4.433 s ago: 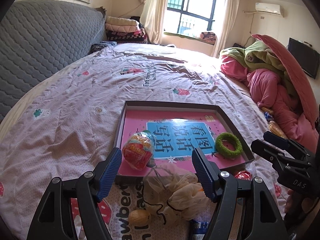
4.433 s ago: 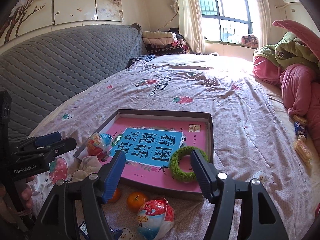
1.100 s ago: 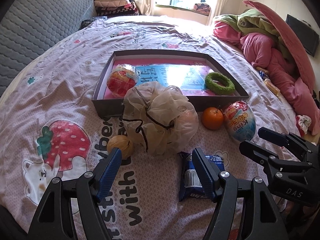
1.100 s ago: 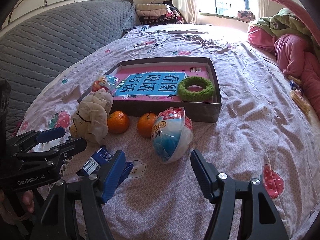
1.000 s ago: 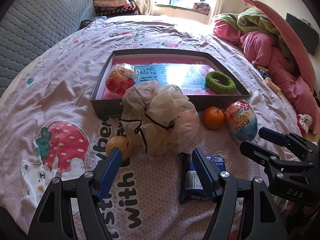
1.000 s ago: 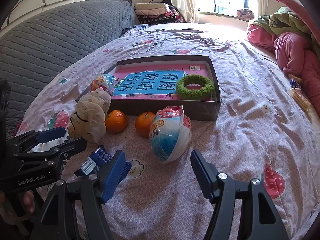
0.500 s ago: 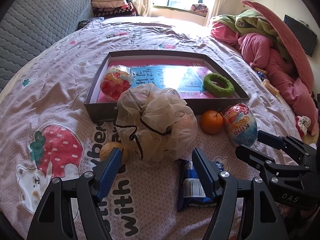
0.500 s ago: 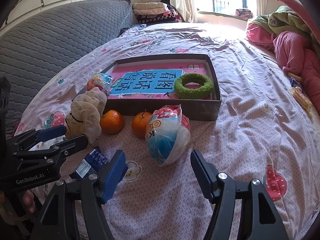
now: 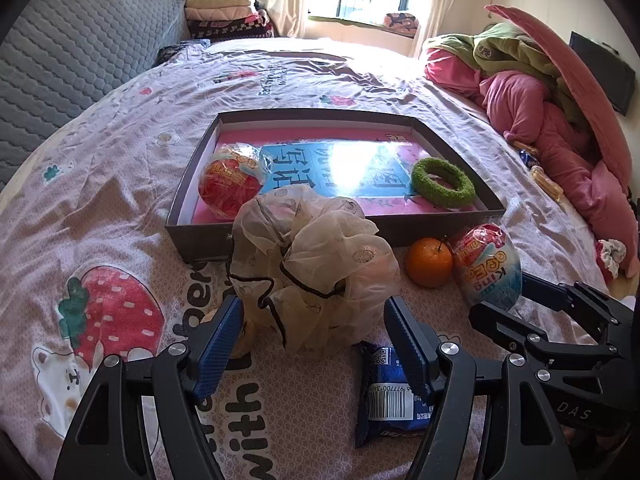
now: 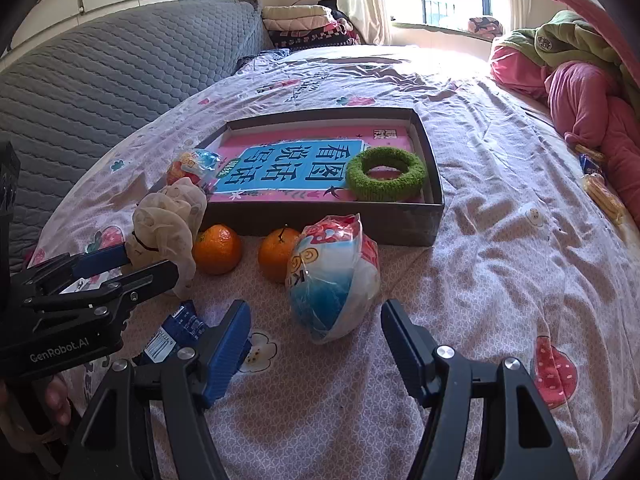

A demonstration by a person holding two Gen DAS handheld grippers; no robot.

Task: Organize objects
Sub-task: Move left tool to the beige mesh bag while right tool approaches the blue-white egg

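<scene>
On the bedspread in front of a dark tray (image 9: 280,236) lie a beige gauze scrunchie (image 9: 312,264), two oranges (image 10: 218,248) (image 10: 278,254), a wrapped toy egg (image 10: 332,276) and a blue snack packet (image 9: 390,396). Inside the tray are a red wrapped egg (image 9: 232,184) and a green fuzzy ring (image 9: 442,182) on a pink and blue book. My left gripper (image 9: 312,340) is open, and the scrunchie's near edge sits just past its fingertips, untouched. My right gripper (image 10: 316,344) is open just short of the toy egg. One orange is mostly hidden behind the left gripper's finger.
A heap of pink and green bedding (image 9: 540,92) fills the right side. The grey quilted headboard (image 10: 100,80) runs along the left, with folded blankets (image 9: 224,12) at the back. Small snack packets (image 10: 600,188) lie beside the bedding.
Both grippers drew back from the tray to the loose items in front of it. In the last second the left gripper edged closer to the scrunchie. Both stayed open.
</scene>
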